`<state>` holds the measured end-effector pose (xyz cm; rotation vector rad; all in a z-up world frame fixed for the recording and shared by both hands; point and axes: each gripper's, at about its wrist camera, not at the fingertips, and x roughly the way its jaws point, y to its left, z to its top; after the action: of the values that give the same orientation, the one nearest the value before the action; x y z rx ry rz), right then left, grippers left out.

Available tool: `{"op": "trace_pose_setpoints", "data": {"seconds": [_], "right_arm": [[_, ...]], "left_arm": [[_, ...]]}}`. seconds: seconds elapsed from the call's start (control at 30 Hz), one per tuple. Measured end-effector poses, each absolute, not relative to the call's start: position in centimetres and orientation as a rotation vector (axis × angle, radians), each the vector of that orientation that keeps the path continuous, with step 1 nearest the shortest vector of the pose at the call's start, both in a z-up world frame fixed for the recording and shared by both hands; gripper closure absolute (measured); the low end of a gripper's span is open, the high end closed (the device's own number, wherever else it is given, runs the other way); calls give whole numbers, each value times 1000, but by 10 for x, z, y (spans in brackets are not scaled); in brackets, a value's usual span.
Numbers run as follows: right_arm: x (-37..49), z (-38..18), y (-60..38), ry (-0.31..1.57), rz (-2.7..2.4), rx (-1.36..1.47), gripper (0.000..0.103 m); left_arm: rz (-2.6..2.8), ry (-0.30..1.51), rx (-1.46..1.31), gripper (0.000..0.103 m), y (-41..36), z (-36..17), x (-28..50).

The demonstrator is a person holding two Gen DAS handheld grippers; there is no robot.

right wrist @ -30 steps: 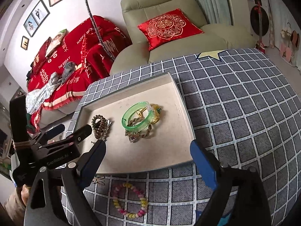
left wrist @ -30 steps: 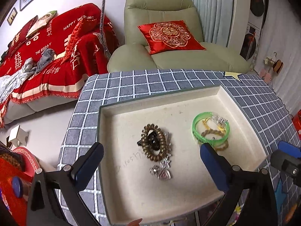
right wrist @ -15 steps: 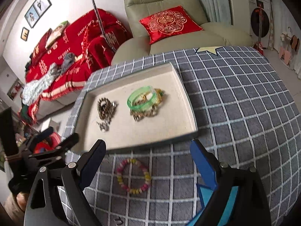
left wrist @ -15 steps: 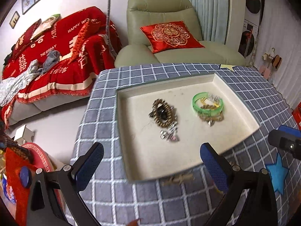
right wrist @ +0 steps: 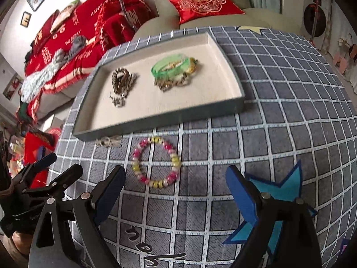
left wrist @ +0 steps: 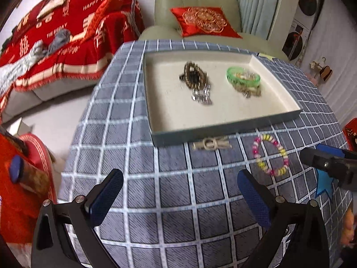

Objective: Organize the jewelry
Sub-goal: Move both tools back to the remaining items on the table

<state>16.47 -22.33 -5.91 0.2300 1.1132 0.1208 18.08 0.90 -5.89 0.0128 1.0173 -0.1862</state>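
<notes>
Green bangle [right wrist: 171, 68] and coil hair tie [right wrist: 120, 80] sit inside tray [right wrist: 156, 117]; beaded bracelet [right wrist: 156, 162] and clip [left wrist: 210, 144] remain just outside. I hold both hand-held grippers, left [left wrist: 178, 197] and right [right wrist: 176, 195], wide, empty.

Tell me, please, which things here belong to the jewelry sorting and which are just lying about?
Job: tray, green bangle, coil bracelet, beaded bracelet, silver clip.
Lying about: blue star, red cushion, armchair.

Bare checked worktop [right wrist: 279, 102] right of the tray [right wrist: 156, 117], beaded bracelet [right wrist: 156, 162] and metal clasp [right wrist: 109, 141] lying just before its near wall, tray floor crowded by green bangle [right wrist: 171, 68] and coiled band [right wrist: 120, 80], open between them.
</notes>
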Motion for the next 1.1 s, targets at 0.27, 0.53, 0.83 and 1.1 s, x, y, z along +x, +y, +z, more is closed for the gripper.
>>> {"op": "trace_pose_setpoints", "data": {"seconds": [0.27,0.53,0.83,1.1], "right_arm": [[167,-77,-218,1149,86,185,10],[176,-86,-203,1155,73,82,37],[175,-85,-184,1128,80,-63,91],[164,-84,-193,1132,70,-82,92]], "left_arm": [[-219,1049,25,0,0,-78,187],[-313,1060,69,9,-6,-88,192],[-408,1040,97,17,-13,-85,200],[-555,1044,70,18,-15,-82,207]]}}
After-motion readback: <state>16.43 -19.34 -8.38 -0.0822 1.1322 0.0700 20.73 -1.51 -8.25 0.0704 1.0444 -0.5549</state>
